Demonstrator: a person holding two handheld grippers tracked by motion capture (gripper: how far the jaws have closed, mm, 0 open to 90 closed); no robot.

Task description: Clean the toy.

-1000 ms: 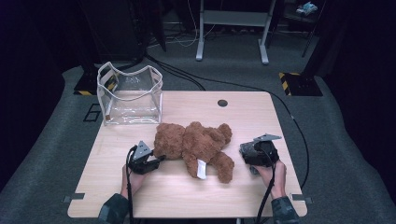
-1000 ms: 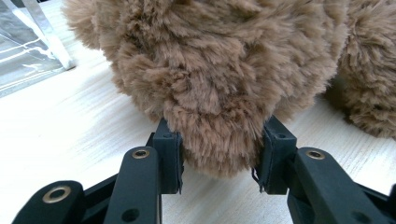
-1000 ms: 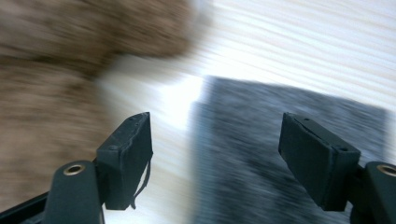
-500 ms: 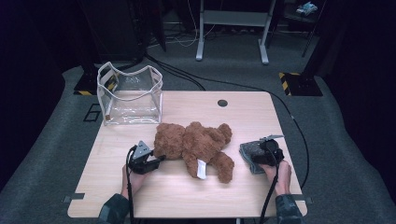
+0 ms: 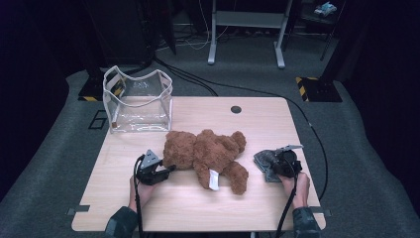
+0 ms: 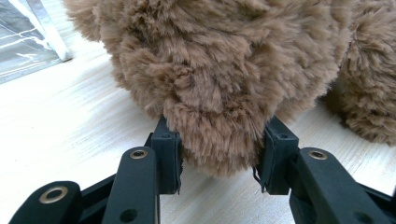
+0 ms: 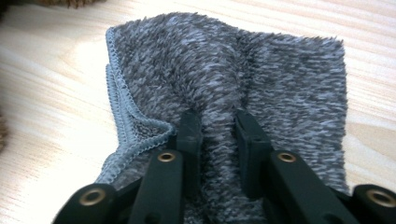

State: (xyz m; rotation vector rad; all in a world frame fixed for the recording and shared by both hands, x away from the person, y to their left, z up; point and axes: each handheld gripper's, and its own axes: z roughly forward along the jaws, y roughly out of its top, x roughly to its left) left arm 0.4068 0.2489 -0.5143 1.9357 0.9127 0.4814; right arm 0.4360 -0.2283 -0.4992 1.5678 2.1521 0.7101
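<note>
right hand-held gripper [image 7: 217,126] lowered, closed on cloth [image 7: 280,70]

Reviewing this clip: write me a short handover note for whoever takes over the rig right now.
Left gripper: fingers shut on the teddy bear, pinching a rounded furry part at its left end. The bear lies mid-table.
Right gripper: its fingers have just been closing and now pinch a ridge of the grey cloth, which lies flat on the table right of the bear.
Clear bag: stands open at the table's far left corner, with nothing visible inside.
Done: both things gripped.
Left: nothing lifted yet; probably bear and cloth go into the bag.
</note>
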